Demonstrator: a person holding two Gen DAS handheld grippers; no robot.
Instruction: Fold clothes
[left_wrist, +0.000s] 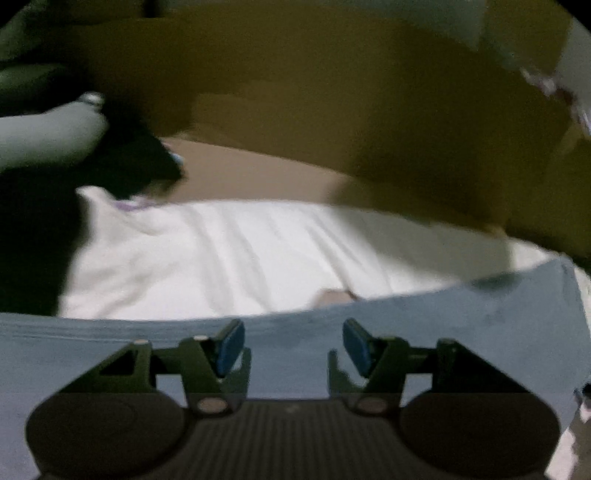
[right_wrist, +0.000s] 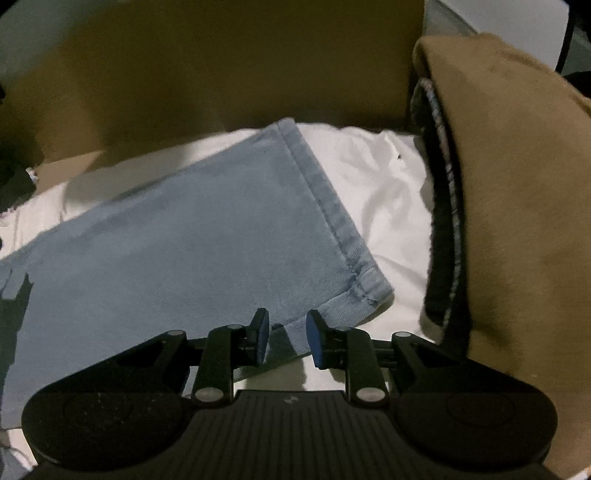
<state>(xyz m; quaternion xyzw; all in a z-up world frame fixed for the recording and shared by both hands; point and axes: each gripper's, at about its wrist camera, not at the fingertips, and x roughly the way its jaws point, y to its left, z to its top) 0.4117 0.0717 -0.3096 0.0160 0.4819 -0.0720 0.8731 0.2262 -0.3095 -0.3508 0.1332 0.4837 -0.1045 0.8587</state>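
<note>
Jeans (right_wrist: 207, 236) lie flat on a white sheet (right_wrist: 373, 192), filling the middle and lower left of the right wrist view; the hem (right_wrist: 332, 218) runs diagonally from upper centre to lower right. In the left wrist view the same denim (left_wrist: 406, 332) crosses the bottom of the frame, its edge against the sheet (left_wrist: 229, 254).

Right tongs (right_wrist: 286, 341): narrowly parted at bottom centre, with the hem corner reaching into the gap. Pad contact cannot be confirmed, so no firm grip is claimed. Left tongs (left_wrist: 293, 345): well apart over the denim, nothing between them, nothing held.

Likely step: hem end to be picked up and folded over.
- The corner should be seated fully between the right pads before closing, with both denim layers caught.
- The left tongs should be brought down onto the near edge and closed at a matching height, so the fold line stays square.
- The sheet should be kept out of both grips.

Hard to read:
- The left view is heavily blurred; the dark shape at upper left cannot be identified.
- Waistband and the other leg are out of frame.
- A brown garment (right_wrist: 517, 206) blocks the right side of the right view.
- A cardboard box (right_wrist: 229, 70) closes off the top of both views.
</note>
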